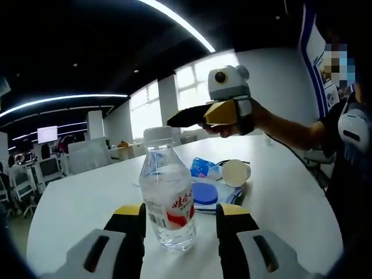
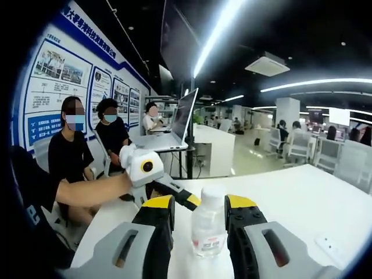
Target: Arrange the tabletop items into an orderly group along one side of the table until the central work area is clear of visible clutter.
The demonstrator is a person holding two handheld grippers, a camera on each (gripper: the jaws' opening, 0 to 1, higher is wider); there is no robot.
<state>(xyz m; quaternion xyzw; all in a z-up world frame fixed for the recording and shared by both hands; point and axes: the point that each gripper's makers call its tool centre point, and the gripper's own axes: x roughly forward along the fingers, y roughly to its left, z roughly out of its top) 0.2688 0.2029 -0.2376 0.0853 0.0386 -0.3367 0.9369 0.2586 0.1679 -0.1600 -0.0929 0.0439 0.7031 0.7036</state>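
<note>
Round white table (image 1: 87, 203); clear water bottle (image 1: 167, 192) upright at 6 o'clock, blue lid (image 1: 204, 193) at 3 o'clock of it, cream cup (image 1: 236, 172) tipped over beyond, blue packet (image 1: 201, 167) beside.

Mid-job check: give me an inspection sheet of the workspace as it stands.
Surface: white table, mostly bare.
Job's things: clear bottle, white cap, upright near the table edge.
Clutter: blue packets, blue lid and tipped cup bunched behind the bottle.
Grippers: left gripper open, jaws either side of the bottle; right gripper open, the bottle beyond its tips.
Cables: thin dark cable by the cup.
Surroundings: open office, seated people, laptop, wall posters.
</note>
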